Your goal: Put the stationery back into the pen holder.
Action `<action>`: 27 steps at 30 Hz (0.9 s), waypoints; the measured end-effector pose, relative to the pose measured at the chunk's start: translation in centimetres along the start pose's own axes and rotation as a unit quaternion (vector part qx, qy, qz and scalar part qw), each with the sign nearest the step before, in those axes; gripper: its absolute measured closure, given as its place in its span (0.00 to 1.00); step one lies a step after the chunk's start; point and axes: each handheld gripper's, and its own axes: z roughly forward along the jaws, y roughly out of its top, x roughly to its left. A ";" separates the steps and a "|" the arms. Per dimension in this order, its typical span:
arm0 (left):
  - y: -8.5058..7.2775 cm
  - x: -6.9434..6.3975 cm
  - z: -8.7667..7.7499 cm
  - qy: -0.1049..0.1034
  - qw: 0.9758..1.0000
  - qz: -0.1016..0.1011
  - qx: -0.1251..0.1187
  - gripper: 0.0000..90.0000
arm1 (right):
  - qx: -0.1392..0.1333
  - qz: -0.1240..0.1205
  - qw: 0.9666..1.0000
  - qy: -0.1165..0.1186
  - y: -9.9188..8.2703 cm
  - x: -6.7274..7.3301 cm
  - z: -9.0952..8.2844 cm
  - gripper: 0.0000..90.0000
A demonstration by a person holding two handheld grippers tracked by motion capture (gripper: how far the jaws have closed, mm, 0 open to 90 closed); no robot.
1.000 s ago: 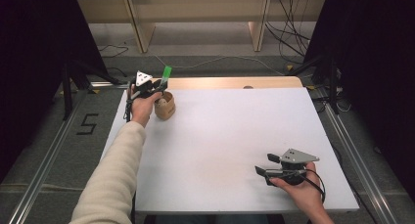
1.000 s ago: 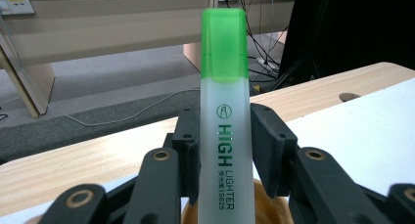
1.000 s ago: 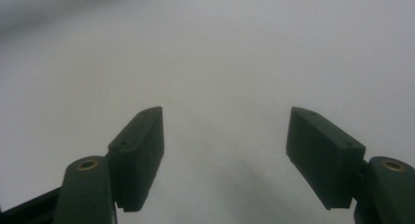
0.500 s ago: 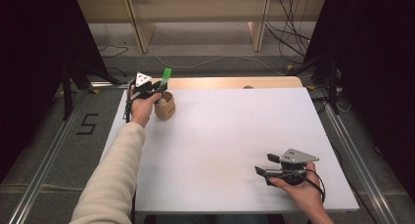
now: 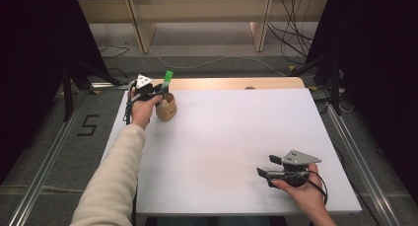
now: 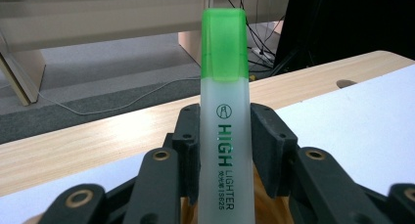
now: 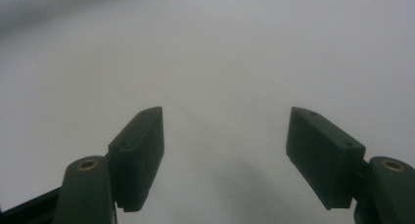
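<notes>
clamping the highlighter [image 6: 226, 136] upright, cap up, the left gripper [image 5: 158, 90] holds it over the wooden cup [image 5: 166, 107], probably for dropping in; the right gripper [image 5: 266, 168] rests wide-jawed, empty, well apart.

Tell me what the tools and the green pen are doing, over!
Left tool shut on highlighter, above wooden cup. Right tool open, empty, over white table. Nothing blocking.

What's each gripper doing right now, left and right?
Left gripper: shut on the green highlighter, upright above the wooden cup.
Right gripper: open, nothing between its jaws, over the white table.
</notes>
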 end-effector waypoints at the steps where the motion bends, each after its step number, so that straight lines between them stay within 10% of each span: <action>1: 0.0 0.0 0.0 0.000 1.000 0.000 0.000 0.73 | 0.000 0.000 1.000 0.000 0.0 0.0 0.0 0.34; 27: -0.7 0.6 -0.1 -0.004 1.000 -0.012 0.006 0.73 | 0.001 -0.002 1.000 0.001 0.0 0.0 0.1 0.34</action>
